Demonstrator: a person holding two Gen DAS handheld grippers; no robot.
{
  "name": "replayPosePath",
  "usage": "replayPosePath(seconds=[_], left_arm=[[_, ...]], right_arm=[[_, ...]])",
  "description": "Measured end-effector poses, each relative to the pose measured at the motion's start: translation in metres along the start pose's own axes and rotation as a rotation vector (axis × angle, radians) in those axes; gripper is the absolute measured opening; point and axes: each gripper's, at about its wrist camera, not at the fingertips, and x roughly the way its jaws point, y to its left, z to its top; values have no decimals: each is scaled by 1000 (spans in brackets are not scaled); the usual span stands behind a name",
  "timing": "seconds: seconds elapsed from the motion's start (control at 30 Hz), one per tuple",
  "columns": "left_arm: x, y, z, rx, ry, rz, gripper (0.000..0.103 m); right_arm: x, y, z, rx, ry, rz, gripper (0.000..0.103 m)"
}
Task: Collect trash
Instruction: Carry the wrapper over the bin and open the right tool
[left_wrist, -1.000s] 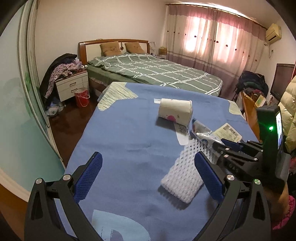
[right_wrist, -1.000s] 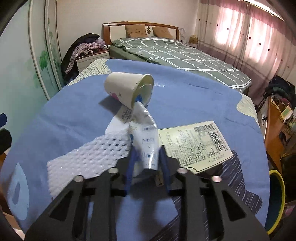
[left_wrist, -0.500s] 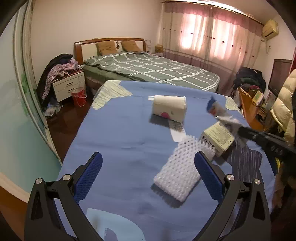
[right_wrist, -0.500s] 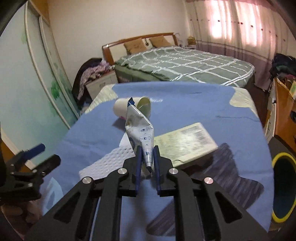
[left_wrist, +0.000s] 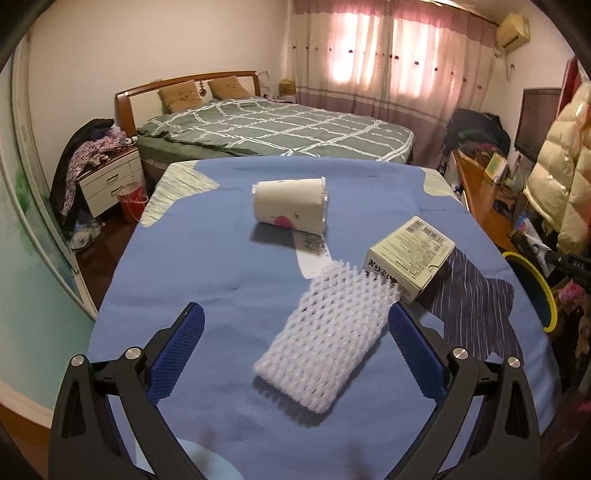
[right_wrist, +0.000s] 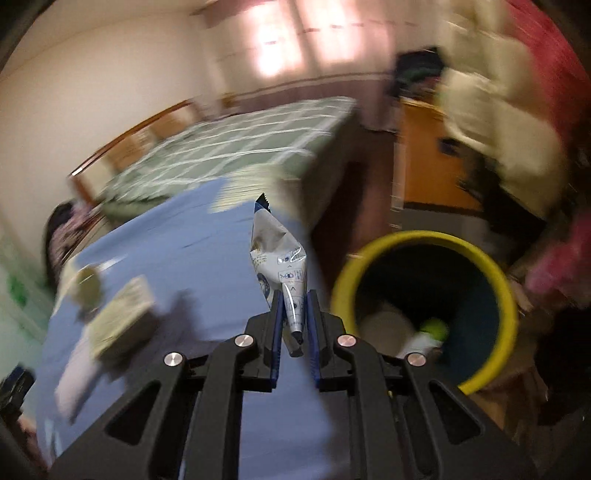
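Beside the table (left_wrist: 192, 266) with its blue cloth, the right gripper (right_wrist: 293, 325) has its jaws clenched on the thin end of a crinkly snack wrapper (right_wrist: 277, 254). The wrapper sticks up in the air, past the edge of the table. The yellow-rimmed trash bin (right_wrist: 491, 258) sits on the floor at about 3 o'clock from the wrapper, close by. The right view is very blurry. I think the wrapper is on its way to the bin but is not over it yet.

Inside the bin I can see something pale and something green, but I cannot tell what they are. So it looks like some trash is in already.

The left gripper (left_wrist: 295, 347) hangs over the near end of the table with its jaws released wide, holding nothing. A white foam net sleeve (left_wrist: 327, 334) lies flat between them, not touched.

More trash is left on the table. A paper cup (left_wrist: 290, 205) lies on its side at 12 o'clock from the foam net. A paper slip (left_wrist: 312, 254) lies just under the cup. A small cardboard box (left_wrist: 410, 258) sits at 1 o'clock, touching the top of the foam net.

I would say the job is partway done, with four things on the table to go.
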Motion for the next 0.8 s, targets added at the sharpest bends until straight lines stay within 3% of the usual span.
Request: replayPosePath(seconds=[0.2,0.3,0.63,0.8], left_arm=[[16,-9,7,39,23,-7,98],[23,-13,9,59,36,-18,98],[44,-20,8,123,75,-20,98],[62,-21,4,148,124,-56,98]], right_arm=[[25,-42,4,108,26,-102,14],[31,-47,3,144,21,-141,24],[32,-41,-7,145,7,-153,26],[38,-32,-12,119,15,-149,27]])
